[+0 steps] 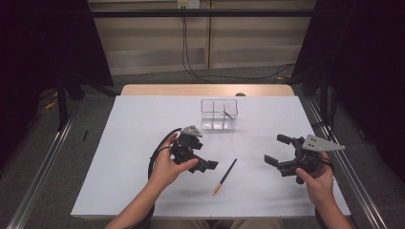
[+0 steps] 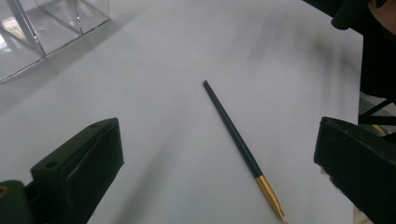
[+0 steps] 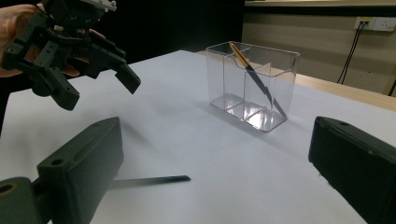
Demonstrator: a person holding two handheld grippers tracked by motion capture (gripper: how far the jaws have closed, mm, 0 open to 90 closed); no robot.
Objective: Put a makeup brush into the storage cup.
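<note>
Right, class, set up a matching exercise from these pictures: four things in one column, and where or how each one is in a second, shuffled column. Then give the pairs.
Things:
1. loose brush
2. brush in the box
3. clear box
4. left gripper

Places or states:
A. stands on the table's far middle, split into compartments
B. lies flat on the table between the two grippers
C. leans tilted inside a compartment
D. open, held just left of the loose brush

Pairs: 1-B, 2-C, 3-A, 4-D
</note>
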